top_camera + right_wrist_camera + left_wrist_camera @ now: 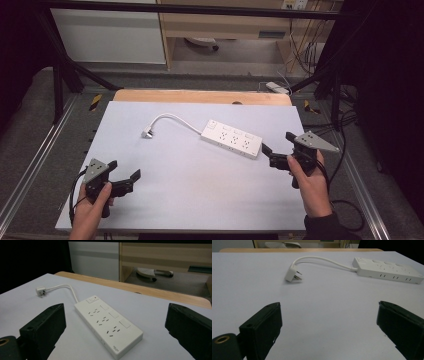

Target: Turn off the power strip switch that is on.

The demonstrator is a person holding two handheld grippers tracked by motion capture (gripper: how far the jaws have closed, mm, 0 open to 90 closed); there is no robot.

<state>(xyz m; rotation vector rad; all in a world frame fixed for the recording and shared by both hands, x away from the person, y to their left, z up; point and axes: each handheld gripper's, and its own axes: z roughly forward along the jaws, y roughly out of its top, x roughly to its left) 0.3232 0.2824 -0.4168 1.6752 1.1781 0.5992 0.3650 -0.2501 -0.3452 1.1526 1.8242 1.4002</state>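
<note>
- Work area: a pale grey surface [190,190] with a wooden edge at its far side; behind it stand a white cabinet and wooden furniture, and cables lie on the floor.
- Object: a white power strip [231,138] lies flat, sockets up, right of centre on the surface. Its white cord [172,118] arcs leftward to the plug [147,133], which rests on the surface left of centre.
- Right tongs [276,148]: jaws spread wide, holding nothing. They point at the near end of the power strip and sit just beside it, not touching. In the right gripper view the strip lies between the two jaws, slightly ahead.
- Left tongs [126,170]: jaws spread wide, holding nothing, at the near left of the surface, well apart from the plug. The left gripper view shows the plug ahead.
- Step in hand, as judged: approach before the first grasp; nothing is lifted.
- Next move, as judged: advance the right tongs until the jaws straddle the strip's end across its narrow width, then close. The left tongs must travel forward to reach the plug.
</note>
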